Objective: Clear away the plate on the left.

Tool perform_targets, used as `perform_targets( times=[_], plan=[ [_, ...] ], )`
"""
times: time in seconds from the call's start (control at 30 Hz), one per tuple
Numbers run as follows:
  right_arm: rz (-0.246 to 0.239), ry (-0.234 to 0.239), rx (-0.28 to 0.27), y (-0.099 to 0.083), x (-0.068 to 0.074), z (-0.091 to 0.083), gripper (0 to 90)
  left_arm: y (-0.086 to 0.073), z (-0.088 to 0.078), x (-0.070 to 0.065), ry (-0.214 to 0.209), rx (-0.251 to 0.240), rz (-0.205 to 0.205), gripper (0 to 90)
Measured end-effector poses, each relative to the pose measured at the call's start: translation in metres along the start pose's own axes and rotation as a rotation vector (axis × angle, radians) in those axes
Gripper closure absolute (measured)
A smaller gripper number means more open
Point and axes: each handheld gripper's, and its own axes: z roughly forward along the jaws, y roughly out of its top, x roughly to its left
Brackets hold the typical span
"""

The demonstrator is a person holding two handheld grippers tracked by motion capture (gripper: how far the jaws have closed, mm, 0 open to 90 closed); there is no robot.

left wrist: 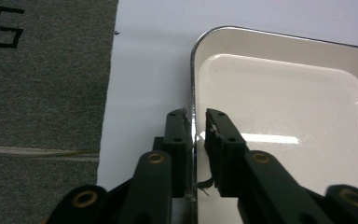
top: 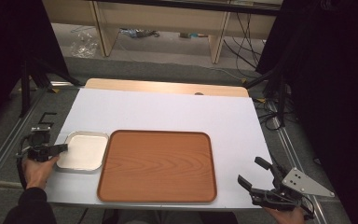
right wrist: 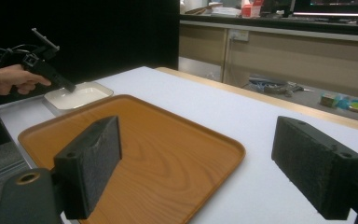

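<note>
Gripping the white dish [left wrist: 284,116] by its near-left rim, left tool [left wrist: 195,122] narrowed with one jaw outside the wall and one inside, pads seemingly pressing the thin edge. Sitting on the worktop [top: 168,109], just left of the wooden tray [top: 157,165], rim close to the tray's edge, perhaps touching. Holding off at the worktop's front right corner, right tool [top: 255,173] wide, nothing between the jaws. Likely the pick-up step, grasp just made. Next, probably: lifting level so the shallow dish does not swing or slip from the one-sided pinch, then carrying it over the tray's lip.
</note>
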Motion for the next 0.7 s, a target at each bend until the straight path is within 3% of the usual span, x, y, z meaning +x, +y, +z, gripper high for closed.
perform_targets(
  times=[0.1,0.23,0.3,0.33,0.37,0.4,0.43,0.47,0.57,0.6,0.7],
  plan=[
    [0.001,0.003,0.002,0.0,0.0,0.0,16.6,0.001,-0.001,0.002,-0.006,0.017,0.019,84.3],
    [0.0,0.0,0.0,0.0,0.0,0.0,16.6,-0.002,-0.002,0.002,-0.001,-0.007,0.009,85.7],
    [0.0,0.001,0.0,0.0,0.0,0.0,16.7,-0.003,-0.003,0.004,-0.009,-0.024,0.024,86.3],
    [-0.002,0.0,0.002,0.0,0.0,0.0,16.7,-0.008,-0.004,-0.021,-0.011,-0.04,-0.339,86.9],
    [0.001,-0.001,0.002,0.0,0.0,0.0,16.7,0.011,-0.005,-0.067,-0.037,-0.083,-1.072,87.4],
    [-0.001,0.005,-0.003,0.0,0.0,0.0,16.7,0.01,-0.008,-0.067,-0.031,-0.072,-1.091,88.0],
    [0.0,0.001,-0.001,0.0,0.0,0.0,16.7,0.008,-0.009,-0.067,-0.036,-0.092,-1.093,88.5],
    [0.001,0.0,0.0,0.0,0.0,0.0,16.7,0.008,-0.01,-0.067,-0.038,-0.074,-1.105,88.6],
    [0.0,0.012,0.017,0.0,0.0,0.0,16.7,0.008,-0.011,-0.067,-0.04,-0.082,-1.105,88.8],
    [0.001,0.016,0.015,0.001,0.0,-0.001,16.7,0.008,-0.01,-0.067,-0.035,-0.115,-1.112,88.8],
    [-0.002,0.008,0.017,0.0,0.0,-0.001,16.7,0.012,-0.013,-0.067,-0.025,-0.122,-1.125,88.9]
  ],
)
